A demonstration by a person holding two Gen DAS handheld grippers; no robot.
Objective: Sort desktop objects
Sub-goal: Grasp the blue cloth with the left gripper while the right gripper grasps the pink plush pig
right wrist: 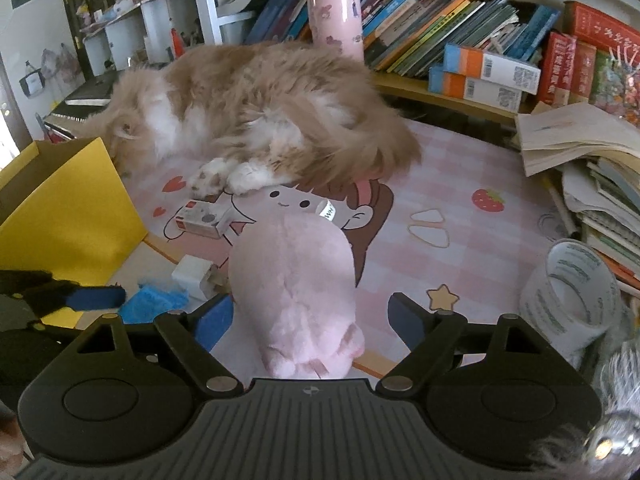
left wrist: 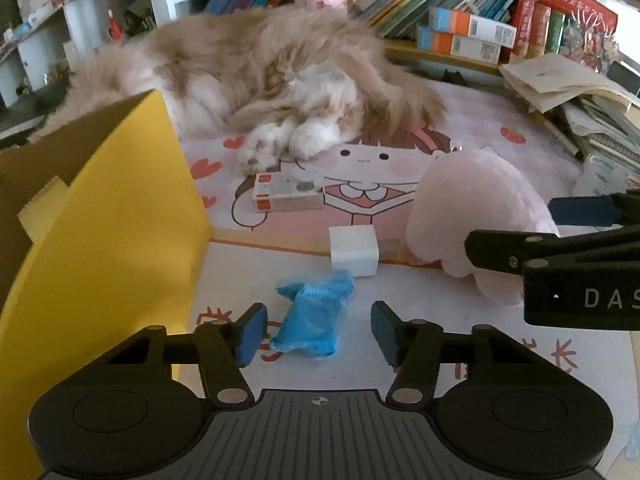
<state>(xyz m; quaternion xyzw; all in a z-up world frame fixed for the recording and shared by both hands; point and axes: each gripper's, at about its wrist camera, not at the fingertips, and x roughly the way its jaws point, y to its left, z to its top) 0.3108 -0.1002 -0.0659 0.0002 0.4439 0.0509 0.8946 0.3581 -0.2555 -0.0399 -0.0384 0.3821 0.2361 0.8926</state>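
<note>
A crumpled blue plastic piece [left wrist: 312, 322] lies on the desk between the pads of my left gripper [left wrist: 319, 334], which stands open, a gap on each side. A pink plush toy [right wrist: 296, 288] lies between the jaws of my right gripper [right wrist: 310, 322], also open; its left pad is close to the plush, its right pad is apart from it. In the left wrist view the plush [left wrist: 472, 208] sits at the right with the right gripper's fingers [left wrist: 496, 250] around its end. A white charger cube [left wrist: 354, 250] and a small red-and-white box [left wrist: 286, 192] lie beyond the blue piece.
An open yellow cardboard box [left wrist: 100, 240] stands at the left. A fluffy ginger-and-white cat [right wrist: 248, 112] lies across the back of the pink desk mat [right wrist: 460, 168]. A tape roll [right wrist: 572, 288] and stacked books [right wrist: 592, 168] crowd the right; a pink tumbler [right wrist: 336, 20] stands behind.
</note>
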